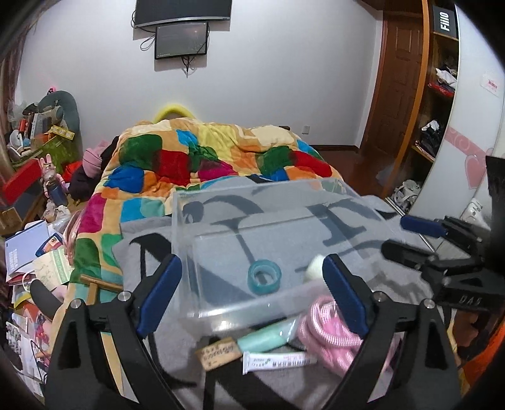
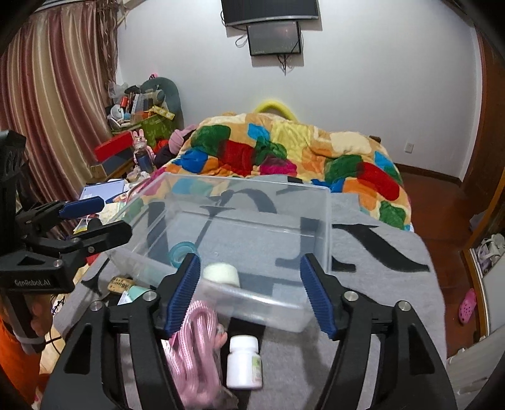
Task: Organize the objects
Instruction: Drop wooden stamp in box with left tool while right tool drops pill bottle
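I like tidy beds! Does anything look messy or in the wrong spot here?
Yes. Only a teal tape ring and a white roll sit in the clear plastic bin; the pink coiled cord and white pill bottle lie outside on the grey blanket.

"FiiO" stands on a black box (image 1: 444, 18) on the shelf; "GenRobot.AI" marks the left claw's body (image 2: 33, 279).
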The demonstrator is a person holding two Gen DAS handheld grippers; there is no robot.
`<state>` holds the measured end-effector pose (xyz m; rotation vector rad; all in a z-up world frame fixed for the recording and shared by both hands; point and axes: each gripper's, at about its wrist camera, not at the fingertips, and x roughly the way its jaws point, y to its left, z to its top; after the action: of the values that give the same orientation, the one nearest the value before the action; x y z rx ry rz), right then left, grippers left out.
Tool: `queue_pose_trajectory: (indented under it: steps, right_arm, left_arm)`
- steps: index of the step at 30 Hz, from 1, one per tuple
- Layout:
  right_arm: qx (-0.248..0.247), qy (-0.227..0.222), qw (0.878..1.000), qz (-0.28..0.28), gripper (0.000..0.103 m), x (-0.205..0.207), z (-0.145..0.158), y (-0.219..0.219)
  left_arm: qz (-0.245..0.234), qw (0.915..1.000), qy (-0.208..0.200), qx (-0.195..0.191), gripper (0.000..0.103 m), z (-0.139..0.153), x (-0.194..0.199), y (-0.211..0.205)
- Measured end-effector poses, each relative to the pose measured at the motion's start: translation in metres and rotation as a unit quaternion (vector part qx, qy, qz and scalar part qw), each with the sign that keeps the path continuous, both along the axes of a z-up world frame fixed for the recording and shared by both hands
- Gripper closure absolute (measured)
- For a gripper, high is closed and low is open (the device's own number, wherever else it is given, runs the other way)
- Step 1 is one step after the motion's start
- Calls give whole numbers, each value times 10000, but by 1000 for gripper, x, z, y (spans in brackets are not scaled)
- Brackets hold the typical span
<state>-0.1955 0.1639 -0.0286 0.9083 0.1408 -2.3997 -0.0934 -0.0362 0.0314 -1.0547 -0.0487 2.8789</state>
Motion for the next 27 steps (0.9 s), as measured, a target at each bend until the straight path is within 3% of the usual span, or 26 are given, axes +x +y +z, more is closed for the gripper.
queue_pose_trajectory:
  steps: [9, 13, 18, 27]
  right_arm:
    - [226, 66, 9997, -79, 38, 25, -14, 21]
    - [320, -104, 9993, -132, 38, 30, -30, 31]
    - [244, -430, 9986, -163, 38, 29, -48, 45]
    - [64, -966, 9953, 81, 44, 20, -67, 38]
  left_arm:
    - [102, 9986, -443, -269, 12, -42, 27, -15]
    - [226, 9969, -723, -209, 26, -63, 38, -30]
    - [377, 9933, -1085, -146, 34, -87, 41, -47]
    - [277, 9939, -1018, -324, 36, -88, 28, -32]
